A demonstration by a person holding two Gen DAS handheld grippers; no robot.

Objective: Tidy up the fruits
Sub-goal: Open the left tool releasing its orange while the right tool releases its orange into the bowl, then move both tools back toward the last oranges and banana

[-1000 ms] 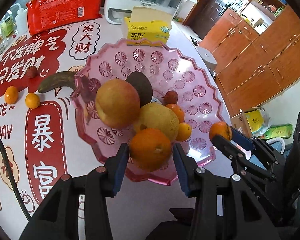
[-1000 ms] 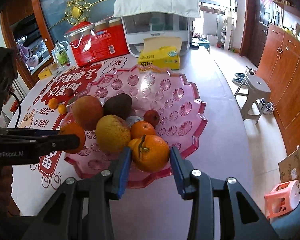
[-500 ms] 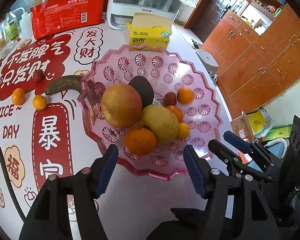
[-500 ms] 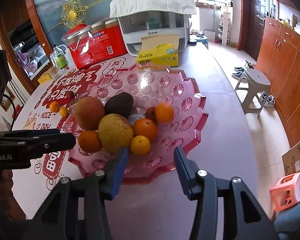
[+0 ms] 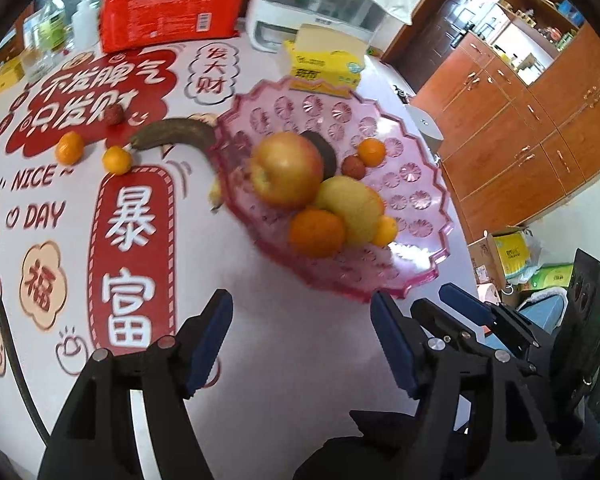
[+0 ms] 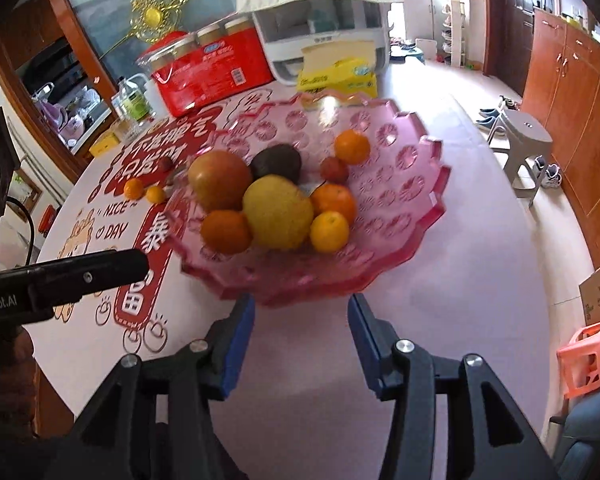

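Both your grippers hang empty short of the fruit tray.

The worktop (image 5: 308, 360) carries the pink scalloped tray (image 6: 416, 216), and in it sit an apple (image 6: 219, 179), a pear (image 6: 278, 212), a dark avocado (image 6: 277, 161) and several oranges, one orange (image 6: 352, 146) alone at 1 o'clock of the pile. A blackened banana (image 5: 176, 133) lies outside at the tray's 10 o'clock, with two small oranges and a lychee beyond. Your left gripper (image 5: 302, 338) has just been opening its jaws, nothing between them; your right gripper (image 6: 301, 338) stands parted too, empty.
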